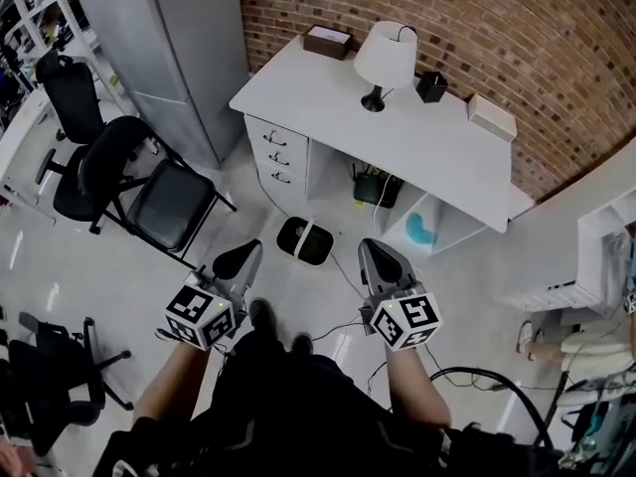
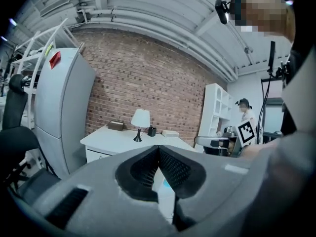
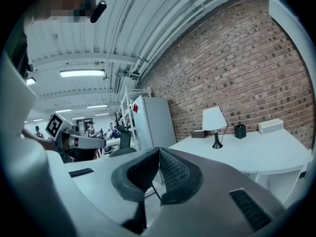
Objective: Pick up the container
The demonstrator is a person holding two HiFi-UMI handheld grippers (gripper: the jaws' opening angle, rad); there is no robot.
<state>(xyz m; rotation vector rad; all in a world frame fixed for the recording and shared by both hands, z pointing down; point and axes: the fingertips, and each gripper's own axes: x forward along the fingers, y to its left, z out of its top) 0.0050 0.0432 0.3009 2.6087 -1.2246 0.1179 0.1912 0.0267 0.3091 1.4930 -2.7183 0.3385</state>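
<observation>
I stand on a pale, shiny floor [image 1: 89,266] facing a white table [image 1: 437,162] set against a brick wall [image 1: 517,28]. The small black container [image 1: 430,85] sits far back on the table, just right of the white lamp [image 1: 386,56]. A brown box [image 1: 327,41] sits at the far left corner and a white box [image 1: 492,117] towards the right edge. Drawers [image 1: 277,155] fill the table's left end. My left gripper [image 1: 241,256] and right gripper [image 1: 378,251] both have their fingers pressed together on nothing, well short of the table. A black-and-white bin [image 1: 304,240] lies on the floor between them and the table. Black chairs [image 1: 164,202] crowd my left, beside a tall grey cabinet [image 1: 189,38].
</observation>
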